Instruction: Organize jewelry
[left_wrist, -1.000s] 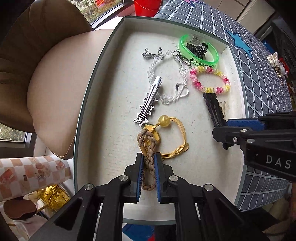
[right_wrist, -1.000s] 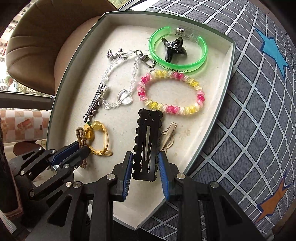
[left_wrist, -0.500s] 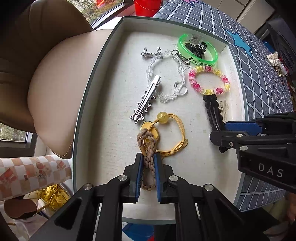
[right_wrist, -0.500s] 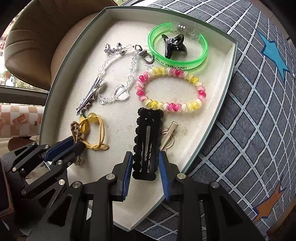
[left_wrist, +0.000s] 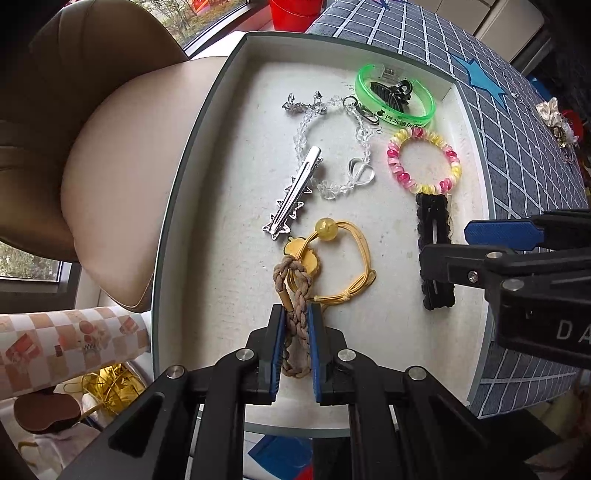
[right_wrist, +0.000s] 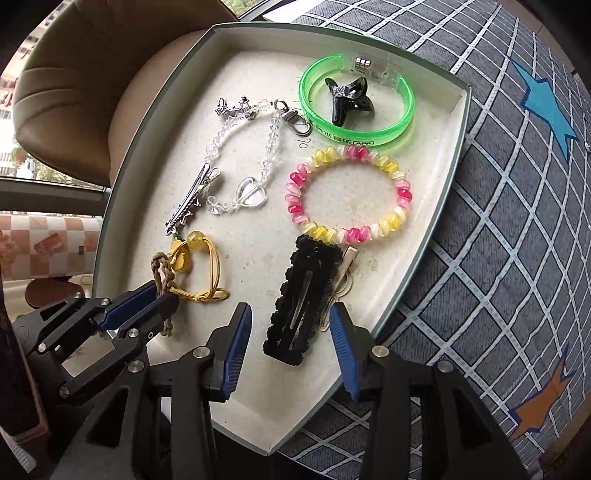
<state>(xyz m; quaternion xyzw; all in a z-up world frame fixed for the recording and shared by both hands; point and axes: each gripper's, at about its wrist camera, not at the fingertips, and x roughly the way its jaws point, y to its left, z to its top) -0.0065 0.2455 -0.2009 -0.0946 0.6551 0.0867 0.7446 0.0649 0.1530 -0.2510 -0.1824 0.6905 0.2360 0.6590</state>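
A shallow white tray (left_wrist: 207, 206) (right_wrist: 436, 206) holds the jewelry. My left gripper (left_wrist: 296, 332) (right_wrist: 146, 301) is shut on a brown braided cord (left_wrist: 295, 295) (right_wrist: 164, 273), which lies on the tray floor against a yellow elastic hair tie (left_wrist: 354, 258) (right_wrist: 210, 266). My right gripper (right_wrist: 291, 332) is opening; its pads stand clear on both sides of a black snap hair clip (right_wrist: 306, 295) (left_wrist: 434, 236) lying flat in the tray. In the left wrist view the right gripper (left_wrist: 491, 243) hides the middle of that clip.
Also in the tray: a pink-and-yellow bead bracelet (right_wrist: 347, 195), a green bangle (right_wrist: 354, 99) around a black claw clip (right_wrist: 349, 99), a crystal chain (right_wrist: 247, 155), a silver star clip (right_wrist: 190, 201). A checked cloth (right_wrist: 517, 221) lies under the tray; a brown chair (left_wrist: 74, 110) stands on the left.
The right gripper's jaws have spread apart and let go of the black snap clip, which now lies free between them. The left gripper keeps its hold on the braided cord.
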